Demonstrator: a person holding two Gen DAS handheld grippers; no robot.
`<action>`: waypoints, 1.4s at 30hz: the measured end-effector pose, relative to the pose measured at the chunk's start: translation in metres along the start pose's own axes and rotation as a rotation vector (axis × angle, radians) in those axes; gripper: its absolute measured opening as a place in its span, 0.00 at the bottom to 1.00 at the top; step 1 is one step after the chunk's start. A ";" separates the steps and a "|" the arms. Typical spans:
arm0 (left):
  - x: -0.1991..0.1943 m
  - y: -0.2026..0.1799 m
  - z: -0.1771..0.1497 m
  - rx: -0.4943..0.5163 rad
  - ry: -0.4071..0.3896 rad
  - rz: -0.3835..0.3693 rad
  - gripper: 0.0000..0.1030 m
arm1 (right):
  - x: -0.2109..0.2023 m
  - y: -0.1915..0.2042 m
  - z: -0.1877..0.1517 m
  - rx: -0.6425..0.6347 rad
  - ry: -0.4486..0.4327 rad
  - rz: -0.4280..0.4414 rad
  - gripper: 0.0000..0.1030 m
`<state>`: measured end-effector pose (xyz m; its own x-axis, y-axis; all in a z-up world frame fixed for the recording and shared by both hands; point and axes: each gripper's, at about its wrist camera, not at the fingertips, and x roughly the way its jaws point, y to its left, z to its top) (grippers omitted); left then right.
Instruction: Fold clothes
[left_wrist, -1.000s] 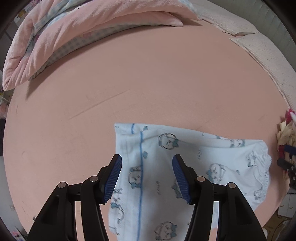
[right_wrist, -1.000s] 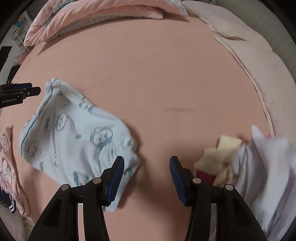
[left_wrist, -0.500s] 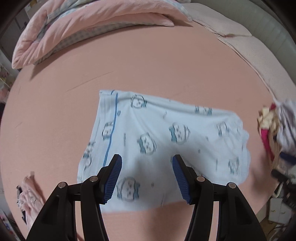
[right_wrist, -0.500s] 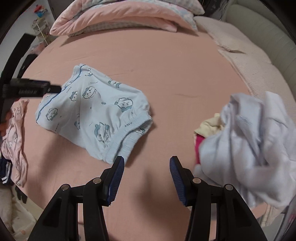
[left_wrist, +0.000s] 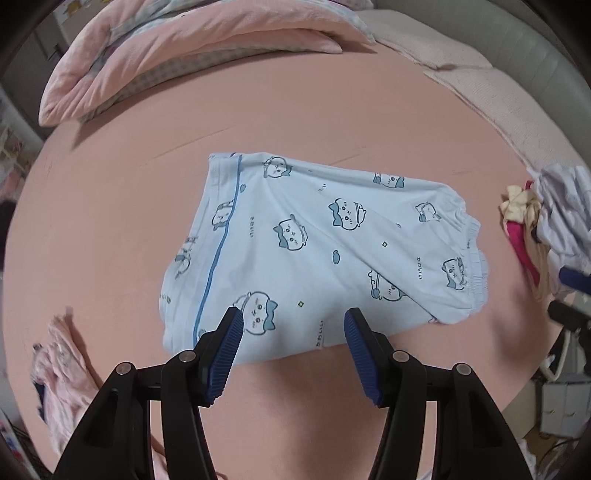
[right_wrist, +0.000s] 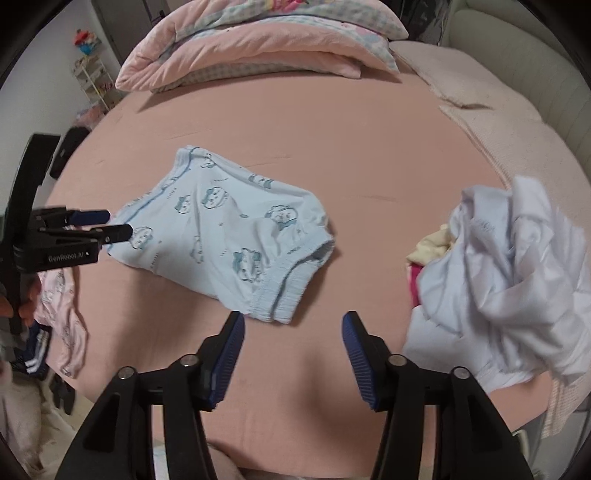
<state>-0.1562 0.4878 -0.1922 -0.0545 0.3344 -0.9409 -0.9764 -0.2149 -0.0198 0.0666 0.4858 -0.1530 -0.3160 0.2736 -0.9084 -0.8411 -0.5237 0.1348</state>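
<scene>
Light blue shorts with a cartoon print lie folded flat on the pink bed sheet; they also show in the right wrist view. My left gripper is open and empty, held above the shorts' near edge. It also shows from the side in the right wrist view, at the shorts' left end. My right gripper is open and empty, above bare sheet just in front of the shorts' elastic waistband.
A pile of unfolded clothes, white, cream and pink, lies to the right; it also shows in the left wrist view. A pink garment hangs at the bed's left edge. Folded quilts lie at the far end.
Both grippers have pulled back and up from the shorts, which now lie whole in view. The shorts lie as they did.
</scene>
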 end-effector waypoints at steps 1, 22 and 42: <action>-0.002 0.001 -0.003 -0.005 -0.002 -0.003 0.53 | 0.004 0.001 -0.001 0.012 0.006 0.012 0.56; 0.040 0.061 -0.054 -0.275 -0.009 -0.230 0.53 | 0.074 -0.009 -0.018 0.263 0.121 0.130 0.56; 0.077 0.087 -0.080 -0.544 -0.024 -0.489 0.53 | 0.119 -0.024 -0.037 0.603 0.113 0.360 0.57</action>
<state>-0.2286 0.4216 -0.2936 0.3500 0.5276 -0.7741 -0.6488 -0.4595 -0.6066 0.0658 0.5007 -0.2791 -0.6002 0.0654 -0.7972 -0.7995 -0.0190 0.6004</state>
